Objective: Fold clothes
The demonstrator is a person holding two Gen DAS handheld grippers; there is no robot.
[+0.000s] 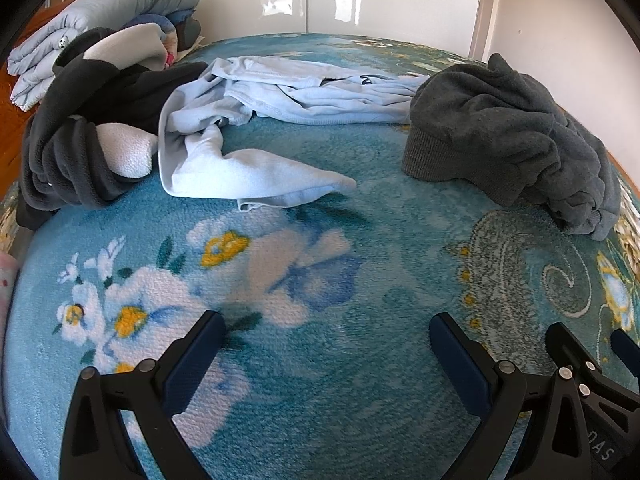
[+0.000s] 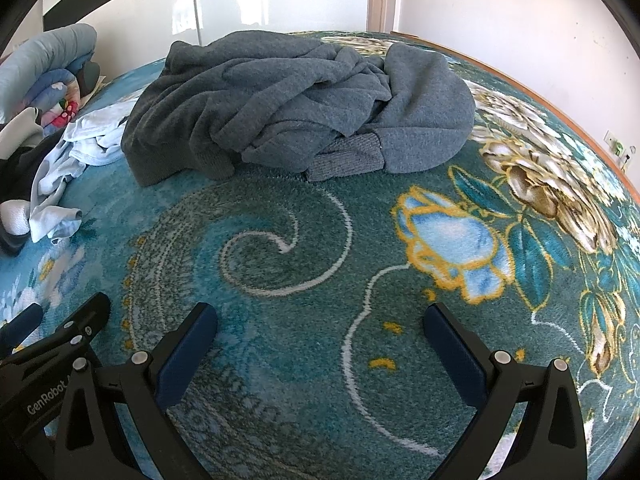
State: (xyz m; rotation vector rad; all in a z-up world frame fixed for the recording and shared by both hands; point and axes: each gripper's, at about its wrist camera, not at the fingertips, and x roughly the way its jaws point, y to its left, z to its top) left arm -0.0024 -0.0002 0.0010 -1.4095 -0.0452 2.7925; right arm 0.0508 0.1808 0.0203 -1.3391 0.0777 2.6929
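Observation:
A crumpled light blue garment [image 1: 256, 120] lies in the middle of a teal floral blanket [image 1: 320, 280]; it also shows at the left in the right wrist view [image 2: 76, 160]. A crumpled grey fleece sweater [image 2: 296, 108] lies ahead of my right gripper and at the right in the left wrist view [image 1: 500, 136]. A black and white fleece garment [image 1: 92, 128] is heaped at the left. My left gripper [image 1: 326, 322] is open and empty above the blanket, short of the light blue garment. My right gripper [image 2: 320, 314] is open and empty, short of the grey sweater.
Folded quilts [image 1: 92, 24] are stacked at the far left. A white wall [image 2: 520, 20] stands behind, and a wooden bed edge [image 2: 560, 120] runs along the right. The right gripper [image 1: 592, 360] shows at the left wrist view's lower right.

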